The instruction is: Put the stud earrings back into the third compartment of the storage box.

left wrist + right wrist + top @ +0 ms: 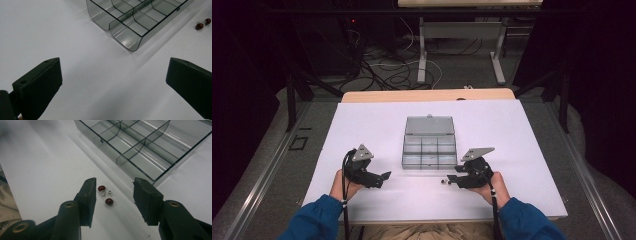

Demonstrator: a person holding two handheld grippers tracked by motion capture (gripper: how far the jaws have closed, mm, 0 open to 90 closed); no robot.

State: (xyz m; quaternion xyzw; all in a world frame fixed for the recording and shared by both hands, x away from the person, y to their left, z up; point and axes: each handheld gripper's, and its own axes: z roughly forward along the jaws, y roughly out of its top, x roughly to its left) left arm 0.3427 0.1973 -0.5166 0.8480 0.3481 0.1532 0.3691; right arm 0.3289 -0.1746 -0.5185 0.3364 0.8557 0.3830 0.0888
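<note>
The right gripper, its ribbed matte black jaws partly open and gripping nothing, brackets two glossy dark-red round stud earrings on thin metal posts, lying on the smooth white tabletop just beside the clear smoky plastic compartment box.
</note>
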